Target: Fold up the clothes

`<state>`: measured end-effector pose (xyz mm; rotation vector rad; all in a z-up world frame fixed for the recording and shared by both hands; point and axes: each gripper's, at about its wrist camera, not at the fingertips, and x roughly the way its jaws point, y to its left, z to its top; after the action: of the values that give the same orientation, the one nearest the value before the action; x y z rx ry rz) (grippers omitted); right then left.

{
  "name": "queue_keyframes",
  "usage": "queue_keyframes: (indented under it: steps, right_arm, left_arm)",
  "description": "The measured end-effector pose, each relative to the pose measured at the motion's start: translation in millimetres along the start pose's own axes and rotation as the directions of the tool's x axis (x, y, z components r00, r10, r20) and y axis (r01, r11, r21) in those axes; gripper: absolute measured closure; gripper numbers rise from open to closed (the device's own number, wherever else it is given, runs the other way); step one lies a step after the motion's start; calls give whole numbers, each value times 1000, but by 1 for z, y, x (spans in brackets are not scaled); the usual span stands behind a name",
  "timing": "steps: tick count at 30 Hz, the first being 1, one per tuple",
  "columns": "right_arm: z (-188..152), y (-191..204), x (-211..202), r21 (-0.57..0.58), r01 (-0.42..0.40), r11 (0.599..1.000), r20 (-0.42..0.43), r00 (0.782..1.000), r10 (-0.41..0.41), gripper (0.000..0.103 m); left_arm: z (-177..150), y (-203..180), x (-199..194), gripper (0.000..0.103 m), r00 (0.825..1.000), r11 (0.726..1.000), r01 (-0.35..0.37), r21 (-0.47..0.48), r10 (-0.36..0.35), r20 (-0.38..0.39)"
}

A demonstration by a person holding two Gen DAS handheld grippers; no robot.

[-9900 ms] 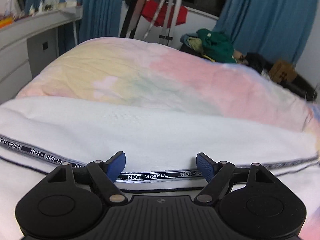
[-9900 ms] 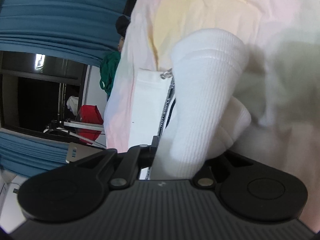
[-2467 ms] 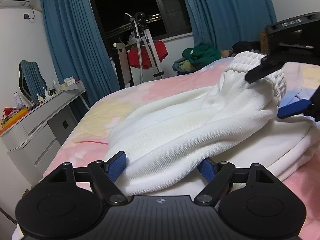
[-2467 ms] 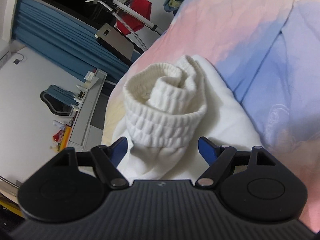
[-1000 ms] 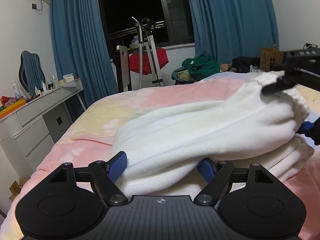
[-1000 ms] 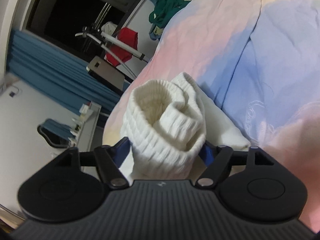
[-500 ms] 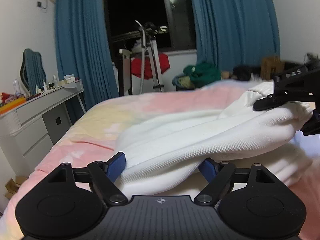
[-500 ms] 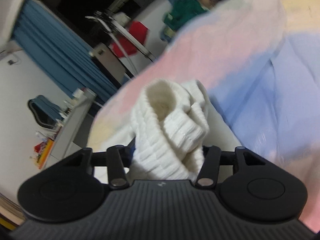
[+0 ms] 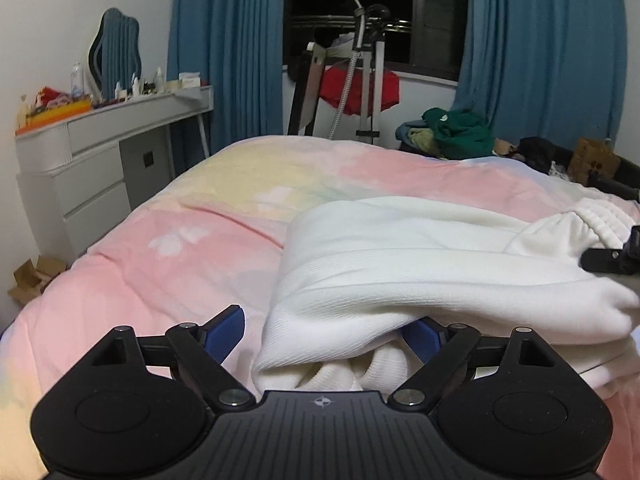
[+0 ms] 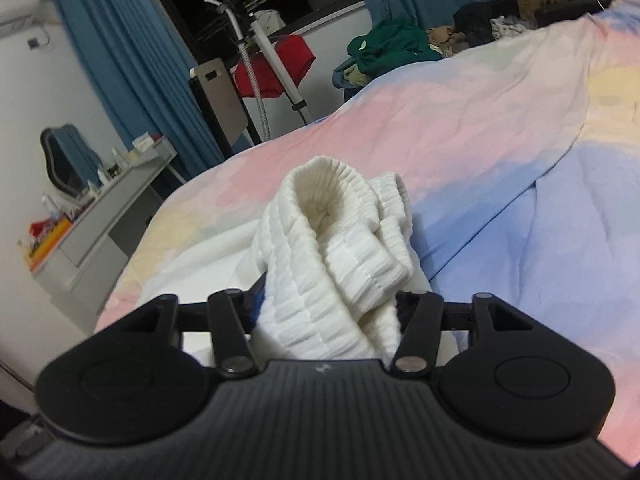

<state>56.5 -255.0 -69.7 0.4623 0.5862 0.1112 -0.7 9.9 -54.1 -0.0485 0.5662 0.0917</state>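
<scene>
Since half a second ago the right gripper (image 10: 326, 312) has drawn its jaws in on the ribbed cuff (image 10: 332, 248); cuff now bunched and pinched between them, gripped rather than merely framed; in the left view the sleeve (image 9: 440, 280) has dropped lower across the garment (image 9: 400, 232) and the bed (image 9: 180, 248) shows more at left. Left gripper (image 9: 324, 332) stands spread wide; right pad half hidden under cloth, left pad clear of it; nothing pinched.

Judgement: sleeve end is secured, so the fold-in of the sleeve can proceed.

Garment lies on the bed as a white heap just ahead of the left gripper; long axis runs left to right in the left view; sleeve lies along it, cuff end toward the right gripper, cuff mouth opening away from that camera.
</scene>
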Motion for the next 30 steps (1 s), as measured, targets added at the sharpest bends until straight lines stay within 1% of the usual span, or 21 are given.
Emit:
queue_keyframes:
  steps: [1,2,4,6,9,10,11,13,16,19,21,22,24,26,27,29,30]
  right_arm:
    - [0,-1,1,-4,24,1000,-4,1000,-24,33]
    - [-1,-2,2,-8,48,999,-8,999,-49,21]
    - [-2,-5,5,-8,87,996,-29,996,-87,13]
    - [-5,-21,12,84,48,995,-61,997,-43,12]
    - [-8,-44,23,208,3,978,-101,995,19,6]
    - [-9,-50,27,242,-6,970,-112,993,35,0]
    - [-12,-57,32,288,-20,958,-128,990,59,0]
    - [-17,-67,38,359,-57,932,-132,985,111,0]
    - [-15,-61,36,354,-102,930,-121,981,154,0]
    - [-12,-59,25,367,-176,913,-73,973,217,1]
    - [-12,-59,25,364,-178,914,-71,973,218,2]
    - [-14,-58,28,352,-154,923,-94,976,198,3]
    - [-18,-56,34,321,-109,941,-136,978,160,8]
    - [-19,-53,32,307,-95,947,-136,980,142,16]
    - [-18,-52,31,303,-91,949,-135,981,137,18]
    - [-16,-49,28,295,-82,952,-132,983,126,25]
    - [-16,-48,27,292,-80,953,-129,984,122,26]
  left_arm:
    - [1,3,0,15,1000,1000,3,-12,-3,-5]
    - [1,5,0,15,1000,1000,8,-25,-8,-11]
    - [2,11,1,15,999,998,22,-54,-23,-26]
    - [3,12,3,15,999,997,29,-73,-32,-36]
    - [3,15,6,15,998,993,46,-110,-51,-48]
    - [3,17,7,15,997,991,51,-125,-58,-55]
    - [3,19,8,15,996,988,56,-141,-65,-61]
    - [4,22,10,15,995,983,64,-171,-77,-71]
    - [5,26,12,15,994,979,58,-198,-75,-80]
    - [5,29,13,15,993,972,59,-227,-81,-87]
    - [5,32,17,15,989,963,76,-259,-106,-106]
    - [5,35,19,15,985,957,86,-278,-123,-119]
    - [5,41,24,15,975,942,107,-319,-162,-151]
    - [7,47,26,16,965,925,125,-358,-198,-175]
    - [8,50,25,17,961,921,130,-367,-209,-183]
    - [11,58,19,18,956,910,142,-389,-229,-186]
    - [12,62,15,19,954,904,148,-402,-237,-182]
